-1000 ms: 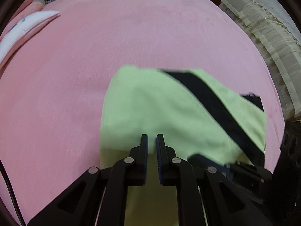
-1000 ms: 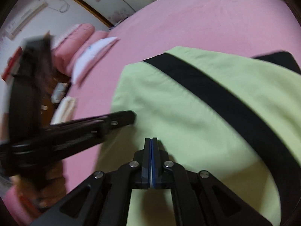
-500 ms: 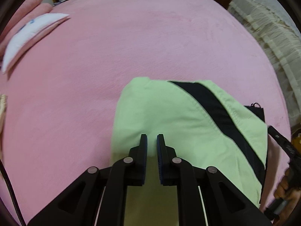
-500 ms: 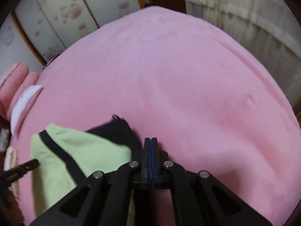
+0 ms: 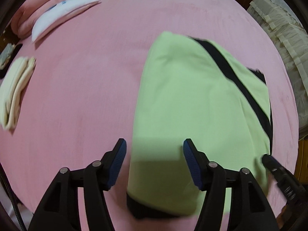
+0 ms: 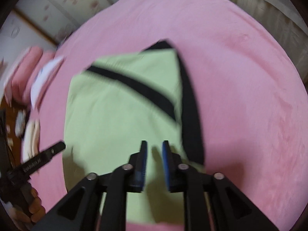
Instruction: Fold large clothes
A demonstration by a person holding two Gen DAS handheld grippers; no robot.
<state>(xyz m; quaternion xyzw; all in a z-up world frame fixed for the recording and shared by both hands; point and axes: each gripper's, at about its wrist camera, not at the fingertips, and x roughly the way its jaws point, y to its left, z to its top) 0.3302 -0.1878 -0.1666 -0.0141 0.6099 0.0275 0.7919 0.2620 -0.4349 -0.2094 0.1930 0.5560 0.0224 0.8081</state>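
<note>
One garment, light green with black bands, folded into a compact block, lying flat on the pink bed cover toward its right side in the left wrist view; black hem showing at the near edge and along the right edge.

Left hand-held gripper: jaws apart and opening, blue pads straddling the near left edge of the garment from above, nothing pinched between them.

Right hand-held gripper: jaws parted by a narrow gap and opening, poised over the near right part of the garment beside the black side band; no cloth caught between the pads.

Two stacked pink pillows at the far left of the bed, white pillow leaning on them. Folded cream cloth at the left edge. Cream frilled fabric beyond the right side of the bed. Pale floral panels behind the bed. Right wrist view blurred throughout.
</note>
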